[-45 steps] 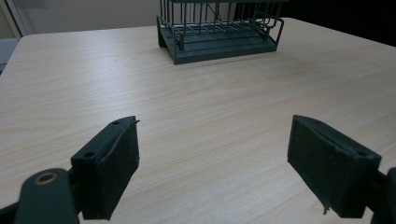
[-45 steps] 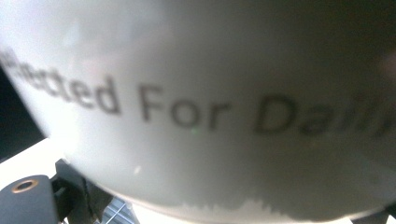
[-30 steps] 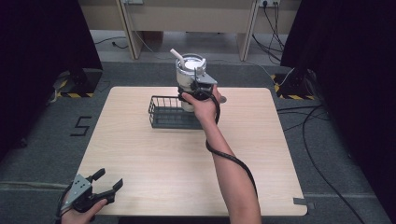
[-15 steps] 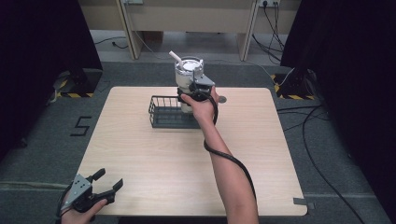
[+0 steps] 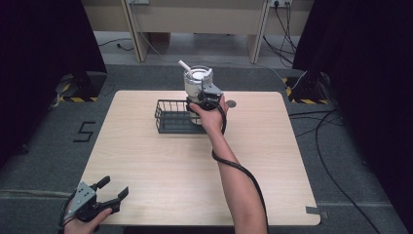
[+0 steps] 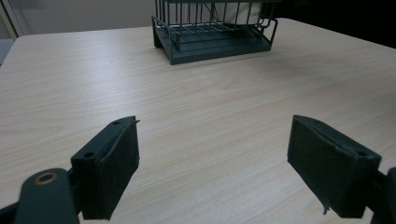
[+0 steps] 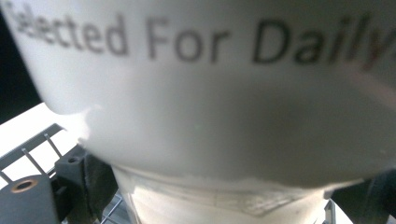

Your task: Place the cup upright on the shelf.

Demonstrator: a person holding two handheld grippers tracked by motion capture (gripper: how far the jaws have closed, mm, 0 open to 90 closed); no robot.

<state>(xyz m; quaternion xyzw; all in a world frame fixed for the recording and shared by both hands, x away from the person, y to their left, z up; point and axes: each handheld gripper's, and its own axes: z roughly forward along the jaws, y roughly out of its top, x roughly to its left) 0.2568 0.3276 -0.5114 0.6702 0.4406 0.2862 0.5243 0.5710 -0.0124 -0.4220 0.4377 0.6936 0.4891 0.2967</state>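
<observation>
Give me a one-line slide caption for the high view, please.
Right gripper holds a white cup over a wire basket; left gripper waits open at the table's near edge.

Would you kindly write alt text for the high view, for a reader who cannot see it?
A person's right gripper holds a white cup above a dark wire basket at the far side of a wooden table. The left gripper rests open at the near left corner.

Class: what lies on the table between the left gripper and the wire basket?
Nothing: bare wood. In the left gripper view, the table runs clear from the open left gripper to the wire basket; the high view agrees.
</observation>
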